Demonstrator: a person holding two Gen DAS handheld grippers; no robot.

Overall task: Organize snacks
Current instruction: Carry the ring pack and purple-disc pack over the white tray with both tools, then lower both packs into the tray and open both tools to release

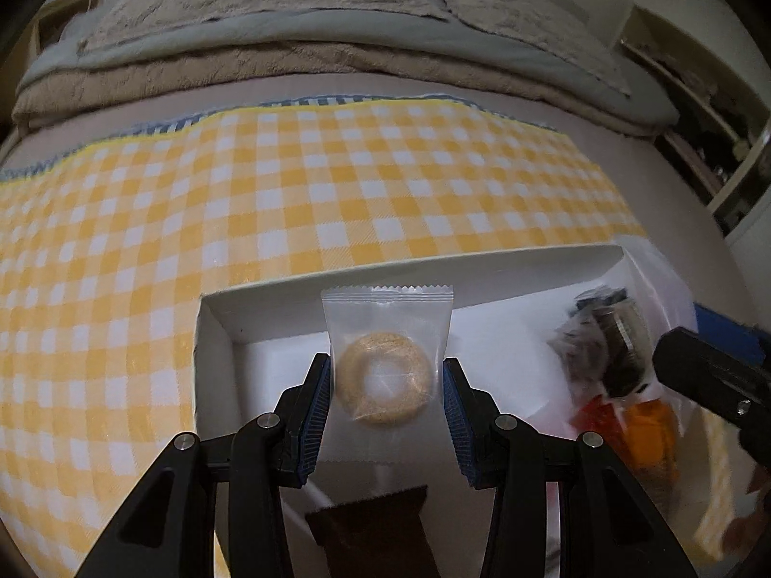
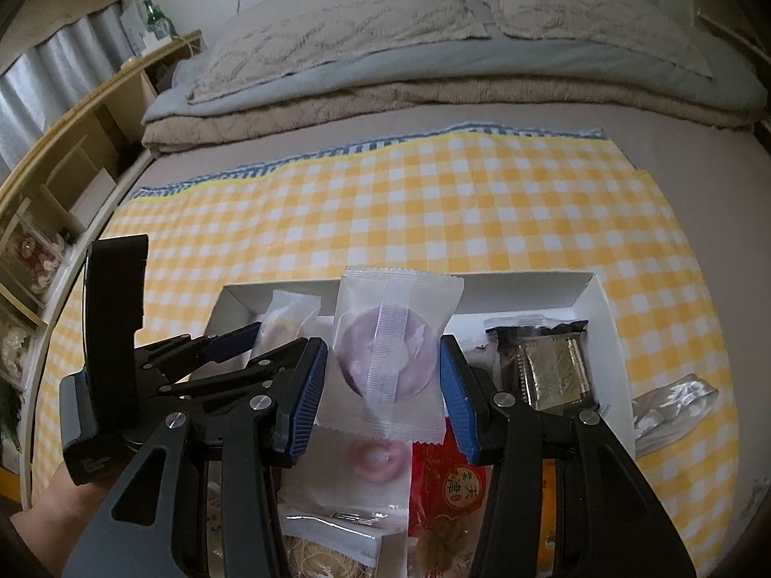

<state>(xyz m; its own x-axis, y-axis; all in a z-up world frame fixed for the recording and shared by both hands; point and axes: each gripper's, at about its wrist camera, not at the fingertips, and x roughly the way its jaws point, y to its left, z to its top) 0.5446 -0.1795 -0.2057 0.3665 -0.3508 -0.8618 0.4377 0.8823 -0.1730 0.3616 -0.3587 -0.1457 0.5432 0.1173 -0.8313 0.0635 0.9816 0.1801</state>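
Observation:
In the left wrist view my left gripper [image 1: 387, 385] is shut on a clear packet with a tan ring biscuit [image 1: 385, 375], held above the left end of a white open box [image 1: 212, 337]. In the right wrist view my right gripper [image 2: 383, 371] is shut on a clear packet holding a round purple pastry [image 2: 385, 351], over the same box [image 2: 530, 284]. The left gripper [image 2: 274, 337] shows there at left with its packet [image 2: 289, 322]. Dark wrapped snacks [image 2: 554, 366] lie in the box's right part.
The box sits on a yellow checked cloth [image 1: 337, 183] spread on a bed, folded blankets [image 1: 337, 62] behind. A red packet [image 2: 443, 481], a pink ring packet [image 2: 376, 457] and a brown packet [image 1: 376, 525] lie near me. A silver packet [image 2: 674, 409] lies right of the box. Shelves [image 2: 72, 183] stand left.

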